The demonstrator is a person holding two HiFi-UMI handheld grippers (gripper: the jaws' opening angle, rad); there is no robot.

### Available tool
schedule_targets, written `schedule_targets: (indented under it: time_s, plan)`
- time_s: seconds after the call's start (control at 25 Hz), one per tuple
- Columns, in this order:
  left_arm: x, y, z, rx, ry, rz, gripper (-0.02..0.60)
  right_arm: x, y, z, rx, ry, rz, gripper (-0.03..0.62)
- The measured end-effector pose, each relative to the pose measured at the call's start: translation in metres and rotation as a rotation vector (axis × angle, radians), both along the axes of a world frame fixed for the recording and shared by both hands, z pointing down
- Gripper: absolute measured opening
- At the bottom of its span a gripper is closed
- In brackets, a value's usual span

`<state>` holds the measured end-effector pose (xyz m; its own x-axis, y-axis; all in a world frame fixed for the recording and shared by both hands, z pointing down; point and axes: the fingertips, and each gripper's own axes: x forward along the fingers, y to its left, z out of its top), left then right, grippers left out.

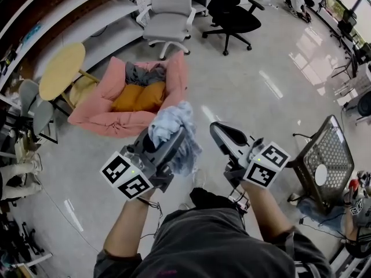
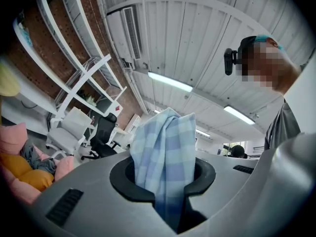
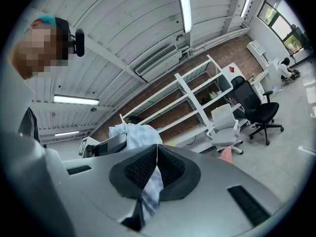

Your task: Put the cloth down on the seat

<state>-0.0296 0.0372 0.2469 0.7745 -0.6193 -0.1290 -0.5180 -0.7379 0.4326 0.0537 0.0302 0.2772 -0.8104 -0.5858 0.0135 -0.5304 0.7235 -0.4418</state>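
A light blue checked cloth (image 1: 171, 123) is bunched up in my left gripper (image 1: 168, 135), which is shut on it; part of it hangs down between the two grippers. In the left gripper view the cloth (image 2: 165, 144) stands up out of the left gripper (image 2: 165, 181). My right gripper (image 1: 220, 133) is held beside it to the right, and a narrow strip of the cloth (image 3: 152, 194) is pinched in the shut right gripper (image 3: 157, 167). The seat (image 1: 101, 117), a low pink armchair with orange cushions and a grey garment in it, stands on the floor ahead and to the left.
A round yellow side table (image 1: 61, 68) stands left of the seat. A white office chair (image 1: 169, 13) and a black one (image 1: 235, 16) are behind it. A black mesh basket (image 1: 324, 161) stands at the right. Shelving lines the left wall.
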Motion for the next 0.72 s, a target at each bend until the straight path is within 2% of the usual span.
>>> schedule_targets:
  time_s: [0.28,0.72]
  plan:
    - [0.020,-0.066,0.012,-0.026,-0.001,-0.031,0.109,0.022,-0.060,0.011,-0.020,-0.008,-0.012,0.015]
    - [0.056,-0.160,0.018,-0.039,-0.020,-0.021,0.109,0.050,-0.129,0.024,-0.047,-0.016,0.011,0.015]
